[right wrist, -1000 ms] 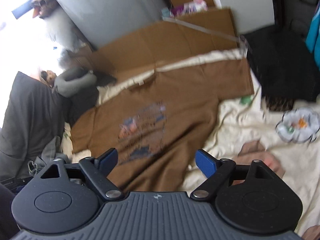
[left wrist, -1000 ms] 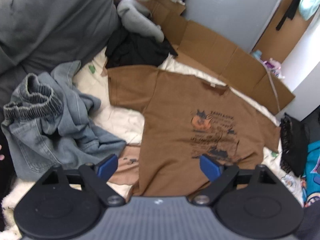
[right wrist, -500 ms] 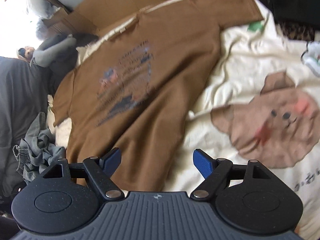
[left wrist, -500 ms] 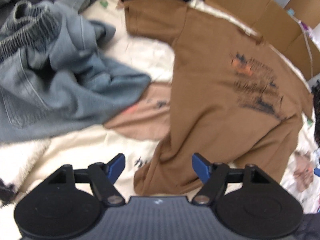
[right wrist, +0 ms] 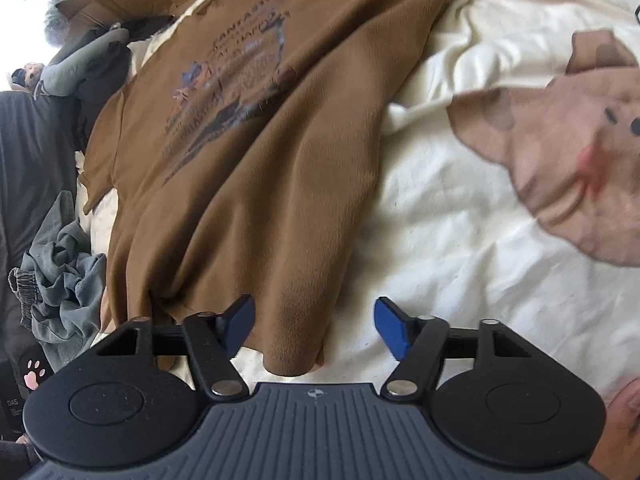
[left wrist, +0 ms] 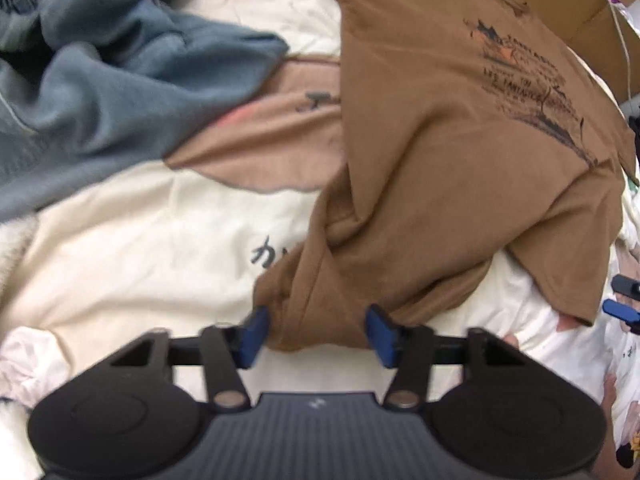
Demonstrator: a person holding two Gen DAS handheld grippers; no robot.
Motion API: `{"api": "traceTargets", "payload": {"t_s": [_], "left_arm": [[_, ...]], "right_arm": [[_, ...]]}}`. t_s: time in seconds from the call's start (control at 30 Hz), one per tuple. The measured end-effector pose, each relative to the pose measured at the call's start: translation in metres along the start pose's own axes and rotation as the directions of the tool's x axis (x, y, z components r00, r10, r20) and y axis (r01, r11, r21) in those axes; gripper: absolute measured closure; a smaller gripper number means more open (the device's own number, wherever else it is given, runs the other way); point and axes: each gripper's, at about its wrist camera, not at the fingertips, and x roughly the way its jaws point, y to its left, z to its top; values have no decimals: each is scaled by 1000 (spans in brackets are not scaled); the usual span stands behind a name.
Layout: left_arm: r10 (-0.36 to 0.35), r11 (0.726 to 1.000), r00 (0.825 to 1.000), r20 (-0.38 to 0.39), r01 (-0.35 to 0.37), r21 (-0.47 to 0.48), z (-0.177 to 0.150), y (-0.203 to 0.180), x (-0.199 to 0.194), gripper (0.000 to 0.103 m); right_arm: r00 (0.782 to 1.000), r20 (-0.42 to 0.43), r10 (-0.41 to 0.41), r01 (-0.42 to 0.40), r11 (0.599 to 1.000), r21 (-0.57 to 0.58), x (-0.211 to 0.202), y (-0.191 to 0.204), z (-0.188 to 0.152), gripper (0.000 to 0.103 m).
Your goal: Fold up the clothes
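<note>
**A:** How far along is the folding?

**B:** Barely begun, I'd judge. The brown T-shirt (left wrist: 460, 128) lies spread face-up on the cream bed cover (left wrist: 132, 248), print showing, sleeves out, with no fold in it that I can see. It runs from the bottom centre of the left wrist view up to the upper right.

**A:** And the hand-held grippers?

**B:** The left hand-held gripper (left wrist: 316, 330) is spread, its blue pads either side of the bunched hem corner at the bottom centre; the cloth sits between them, but the pads are not pinching it. The right hand-held gripper (right wrist: 314, 326) is spread too, with the other hem corner lying between its pads, nearer the left one. Neither has a grip yet.

**A:** So what's left?

**B:** Nearly everything, by my reading: take both hem corners, carry the hem up toward the collar, tuck the sleeves. Then there's the grey-blue garment (left wrist: 100, 80), crumpled at the upper left of the left view, still unfolded.

**A:** Anything awkward?

**B:** The hem is rumpled at the left corner, so a pinch there may catch only one layer.
</note>
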Motion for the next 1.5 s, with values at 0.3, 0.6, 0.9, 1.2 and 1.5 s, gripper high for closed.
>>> {"api": "traceTargets", "payload": {"t_s": [0.3,0.6,0.9,1.2,1.5], "left_arm": [[-91,996,994,56,90,21,7,-8,-31,98],[-234,972,964,128,234,14,10,-26,-93,99],[-272,960,939,209,280,-8,14,-28,-115,99],[-245,963,935,256,266,-51,27,-7,-122,100],[-259,960,932,253,277,-36,34,-5,-126,100]], "right_arm": [[999,14,51,-51,998,22,-21,3,3,103],[992,107,61,-59,998,-15,-101,17,23,103],[996,87,-6,2,999,52,-68,-3,18,52],[1000,-16,-15,14,999,-32,-5,0,5,47],[999,-45,24,-27,997,-66,-14,9,8,100]]}}
